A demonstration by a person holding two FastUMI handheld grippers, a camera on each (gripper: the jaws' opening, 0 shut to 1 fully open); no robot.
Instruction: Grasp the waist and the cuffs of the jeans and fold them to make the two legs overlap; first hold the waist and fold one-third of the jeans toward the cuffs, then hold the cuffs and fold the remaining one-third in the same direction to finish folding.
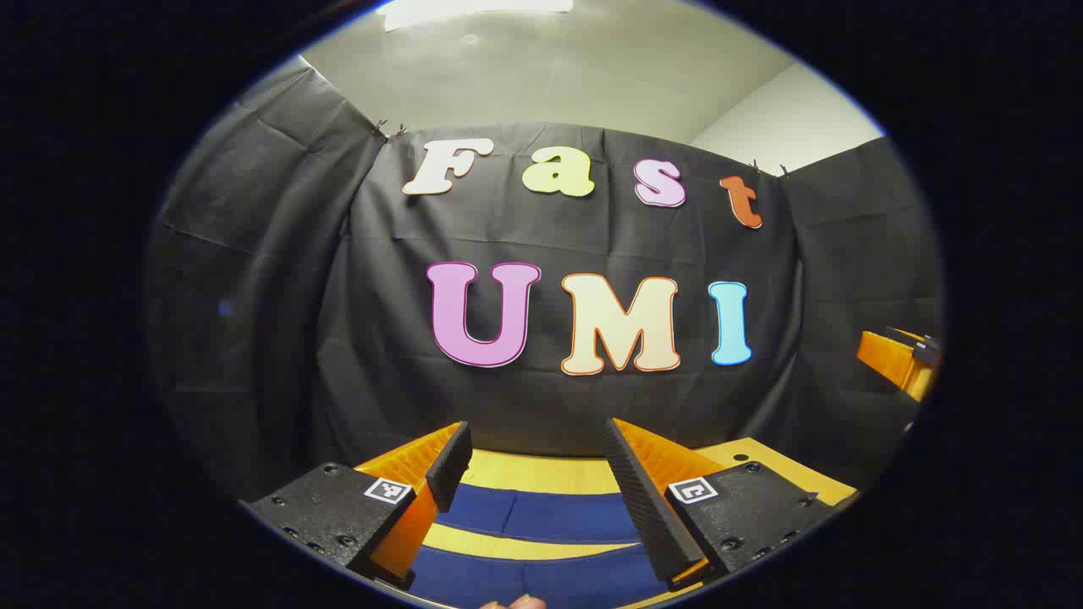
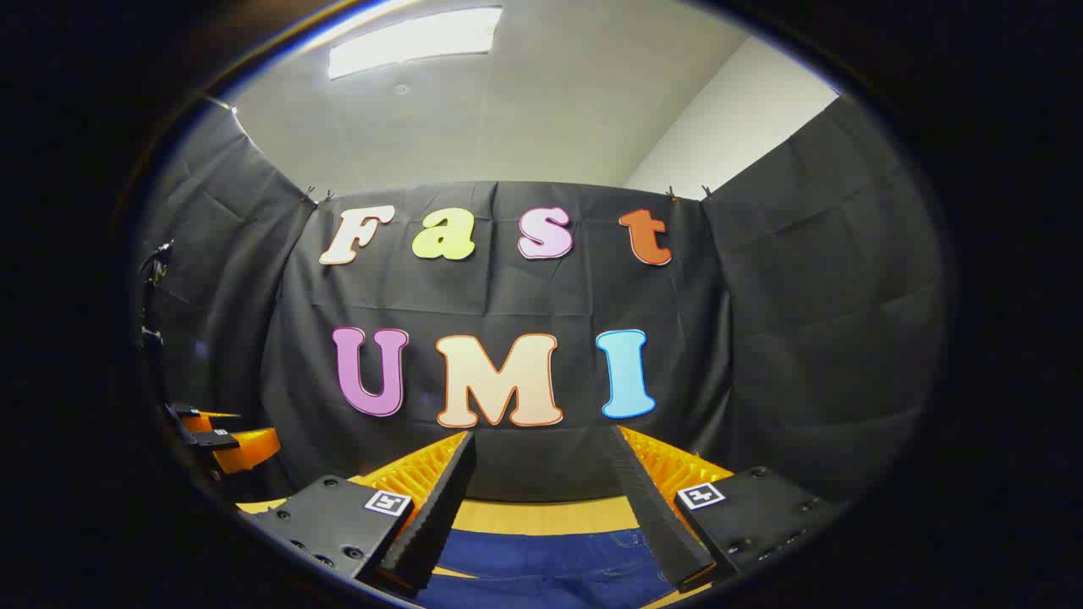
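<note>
Jeans (image 1: 541, 516) lie flat on the bench (image 1: 541, 472), dark blue denim against the pale wood top. In the left gripper view two separate blue bands run across the bench with a strip of bare wood between them: these look like the two legs, lying apart, not overlapped. A fingertip (image 1: 516, 602) of the person shows at the bottom edge of that view.

Left gripper (image 1: 537, 444): fingers spread wide, nothing between them, held above the legs and clear of the cloth. Its camera looks level at the black cloth wall (image 1: 254, 296) at the back of the bench. At the far right edge of this view the other gripper (image 1: 901, 359) shows, well apart from the left one and raised.

Right gripper view: jeans (image 2: 550, 558) again below the fingers, here with stitched seams and what looks like a pocket, so probably the waist end; cannot tell for certain. Right gripper (image 2: 541, 448): fingers likewise apart, empty, above the denim and not touching it. Bench (image 2: 541, 514) shows as a wood strip beyond the cloth edge. At the far left edge of this view sits the left gripper (image 2: 224, 440), fingers apart, off to the side. Ceiling light (image 2: 415, 38) is on overhead.
</note>
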